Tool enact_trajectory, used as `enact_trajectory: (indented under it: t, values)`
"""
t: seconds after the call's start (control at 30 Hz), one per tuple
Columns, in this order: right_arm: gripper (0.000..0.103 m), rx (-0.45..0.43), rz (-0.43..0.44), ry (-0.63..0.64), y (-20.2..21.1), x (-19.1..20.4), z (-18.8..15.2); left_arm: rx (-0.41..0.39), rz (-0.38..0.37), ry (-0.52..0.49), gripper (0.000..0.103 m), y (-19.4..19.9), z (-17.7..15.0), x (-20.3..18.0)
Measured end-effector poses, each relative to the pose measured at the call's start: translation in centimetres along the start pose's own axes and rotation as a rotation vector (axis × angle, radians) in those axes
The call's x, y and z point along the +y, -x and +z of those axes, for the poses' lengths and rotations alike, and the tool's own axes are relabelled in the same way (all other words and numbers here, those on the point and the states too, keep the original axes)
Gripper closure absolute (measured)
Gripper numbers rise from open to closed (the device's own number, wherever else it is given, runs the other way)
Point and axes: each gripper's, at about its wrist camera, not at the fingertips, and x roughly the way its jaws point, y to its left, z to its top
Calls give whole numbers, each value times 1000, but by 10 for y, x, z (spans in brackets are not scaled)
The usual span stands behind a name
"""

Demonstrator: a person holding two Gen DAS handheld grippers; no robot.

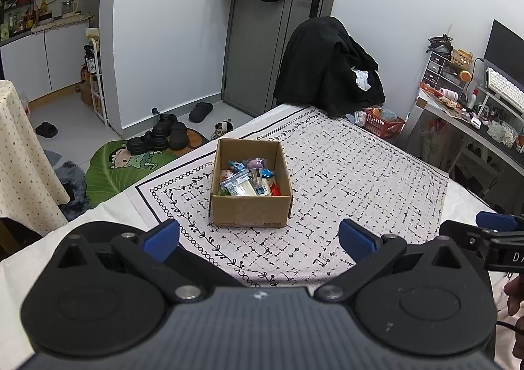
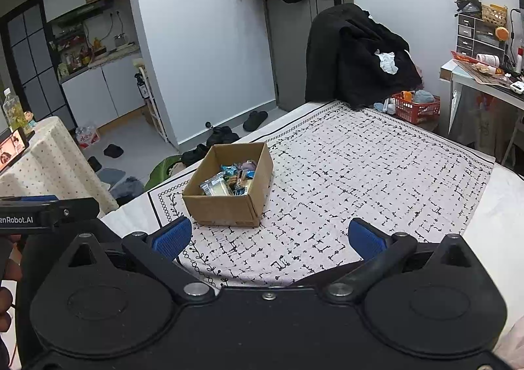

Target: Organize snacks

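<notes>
An open cardboard box (image 1: 251, 211) stands on a patterned cloth (image 1: 344, 180), and several wrapped snacks (image 1: 249, 178) lie inside it. The right wrist view shows the same box (image 2: 226, 209) left of centre, with the snacks (image 2: 229, 181) in it. My left gripper (image 1: 258, 239) hangs open just short of the box, its blue pads wide apart and nothing between them. Over the cloth, right of the box, my right gripper (image 2: 270, 239) is open and empty too. Part of the right gripper (image 1: 491, 232) shows at the left view's right edge.
A chair draped in black clothes (image 1: 330, 71) stands beyond the table's far edge. A red basket (image 1: 383, 122) and a cluttered desk (image 1: 471, 107) are at the right. Shoes (image 1: 163, 135) and a leaf mat lie on the floor at the left, near a cloth-covered side table (image 2: 49, 153).
</notes>
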Motion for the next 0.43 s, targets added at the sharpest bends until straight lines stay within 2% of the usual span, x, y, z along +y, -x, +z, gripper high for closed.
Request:
enact_trajectory:
  t: [0.43]
  values:
    - [0,11,0,6,-3,-1,-1,10,-8,-2,0,-1,-1,0]
